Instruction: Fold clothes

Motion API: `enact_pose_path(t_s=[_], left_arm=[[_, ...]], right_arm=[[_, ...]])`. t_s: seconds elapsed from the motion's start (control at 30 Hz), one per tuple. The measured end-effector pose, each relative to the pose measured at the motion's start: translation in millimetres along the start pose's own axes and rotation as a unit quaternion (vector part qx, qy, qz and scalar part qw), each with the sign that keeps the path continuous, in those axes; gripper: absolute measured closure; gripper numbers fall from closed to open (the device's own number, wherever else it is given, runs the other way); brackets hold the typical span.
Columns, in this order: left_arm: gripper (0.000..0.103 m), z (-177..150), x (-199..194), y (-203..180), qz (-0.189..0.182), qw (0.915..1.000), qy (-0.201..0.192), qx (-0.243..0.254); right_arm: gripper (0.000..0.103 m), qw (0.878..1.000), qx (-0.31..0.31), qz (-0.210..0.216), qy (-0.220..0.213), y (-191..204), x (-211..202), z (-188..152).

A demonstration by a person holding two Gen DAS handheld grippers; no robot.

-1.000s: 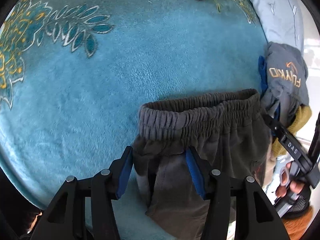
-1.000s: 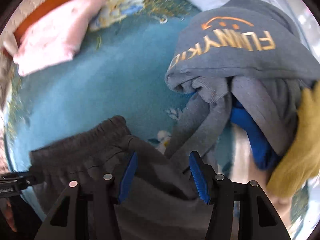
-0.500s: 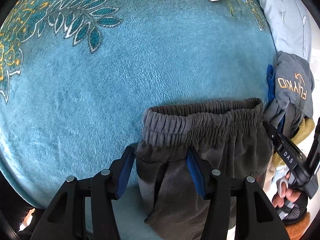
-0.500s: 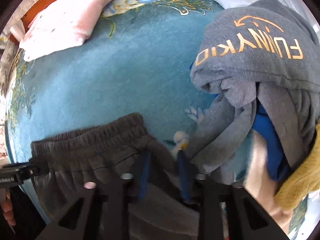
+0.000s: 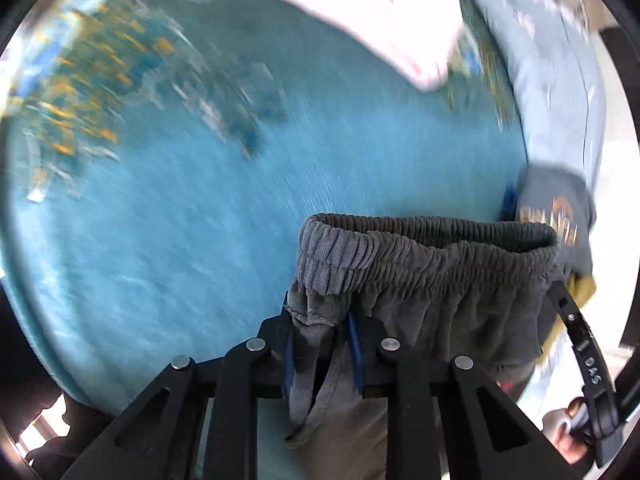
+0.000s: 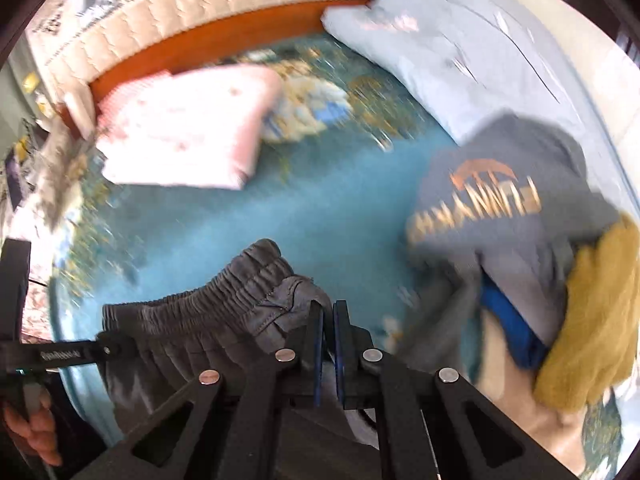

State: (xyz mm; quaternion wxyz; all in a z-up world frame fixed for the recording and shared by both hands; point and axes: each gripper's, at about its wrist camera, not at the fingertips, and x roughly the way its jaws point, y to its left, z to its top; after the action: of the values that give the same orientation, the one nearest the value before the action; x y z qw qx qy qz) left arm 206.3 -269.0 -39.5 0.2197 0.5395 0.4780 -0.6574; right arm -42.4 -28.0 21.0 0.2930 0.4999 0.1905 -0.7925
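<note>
Dark grey trousers (image 5: 420, 264) with an elastic waistband hang over the near edge of a teal blanket (image 5: 200, 208). My left gripper (image 5: 320, 320) is shut on the fabric just below the waistband's left end. In the right wrist view the same grey trousers (image 6: 224, 304) stretch leftward, and my right gripper (image 6: 328, 312) is shut on their right side below the waistband. The waistband is held up off the blanket between the two grippers. Both views are blurred by motion.
A heap of clothes lies to the right: a grey sweatshirt (image 6: 500, 208) with orange lettering, a blue piece (image 6: 512, 324), a mustard garment (image 6: 596, 312). A folded pink cloth (image 6: 184, 132) and a pale blue pillow (image 6: 460, 48) lie further back. A wooden headboard (image 6: 208, 44) runs behind.
Both grippers went from open to shut on the trousers, the right one first. Both have since lifted and tilted up, raising the waistband and bringing the headboard and pillow into view.
</note>
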Motion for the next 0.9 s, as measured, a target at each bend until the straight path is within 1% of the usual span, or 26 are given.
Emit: enact_pose_path(t_s=[0.07, 0.1, 0.2, 0.3, 0.33, 0.4, 0.47, 0.53, 0.57, 0.6, 0.7, 0.77, 0.8, 0.9], left_arm=[[0.080, 4, -10, 11, 0.005, 0.9992, -0.027, -0.029], [0.080, 6, -9, 16, 0.005, 0.9985, -0.030, -0.046], [0.080, 11, 6, 28, 0.002, 0.9967, -0.017, -0.079], [0.079, 14, 16, 34, -0.001, 0.9950, -0.003, -0.100], [0.079, 17, 16, 30, -0.001, 0.9947, 0.001, -0.103], [0.078, 18, 20, 31, 0.001, 0.9942, 0.008, -0.107], [0.077, 19, 22, 33, 0.003, 0.9936, 0.012, -0.112], [0.076, 19, 24, 31, 0.009, 0.9935, 0.013, -0.112], [0.076, 19, 24, 29, 0.011, 0.9938, 0.013, -0.110], [0.075, 19, 24, 27, 0.014, 0.9943, 0.011, -0.105], [0.072, 17, 21, 22, 0.019, 0.9949, 0.006, -0.099], [0.068, 16, 17, 18, 0.013, 0.9954, -0.001, -0.095], [0.064, 15, 12, 17, 0.009, 0.9955, -0.011, -0.094], [0.060, 10, -11, 13, 0.009, 0.9939, -0.062, -0.091]], right_arm=[[0.098, 1.000, -0.010, 0.006, -0.005, 33, 24, 23], [0.098, 1.000, -0.012, 0.002, 0.003, 41, 36, 31], [0.098, 0.999, -0.017, -0.014, 0.030, 60, 71, 50], [0.098, 0.997, 0.009, -0.033, 0.071, 58, 106, 54], [0.098, 0.996, 0.021, -0.037, 0.083, 56, 116, 53], [0.096, 0.993, 0.041, -0.035, 0.102, 53, 132, 50], [0.093, 0.992, 0.049, -0.033, 0.108, 51, 137, 48], [0.082, 0.993, 0.050, -0.027, 0.102, 48, 129, 48], [0.066, 0.993, 0.051, -0.024, 0.099, 46, 125, 48], [0.057, 0.994, 0.054, -0.019, 0.093, 42, 117, 47], [0.056, 0.995, 0.070, -0.007, 0.070, 27, 92, 42], [0.056, 0.994, 0.095, 0.000, 0.051, 12, 70, 32], [0.056, 0.993, 0.112, 0.008, 0.038, 3, 58, 25], [0.055, 0.985, 0.170, 0.031, -0.002, -29, 16, -3]])
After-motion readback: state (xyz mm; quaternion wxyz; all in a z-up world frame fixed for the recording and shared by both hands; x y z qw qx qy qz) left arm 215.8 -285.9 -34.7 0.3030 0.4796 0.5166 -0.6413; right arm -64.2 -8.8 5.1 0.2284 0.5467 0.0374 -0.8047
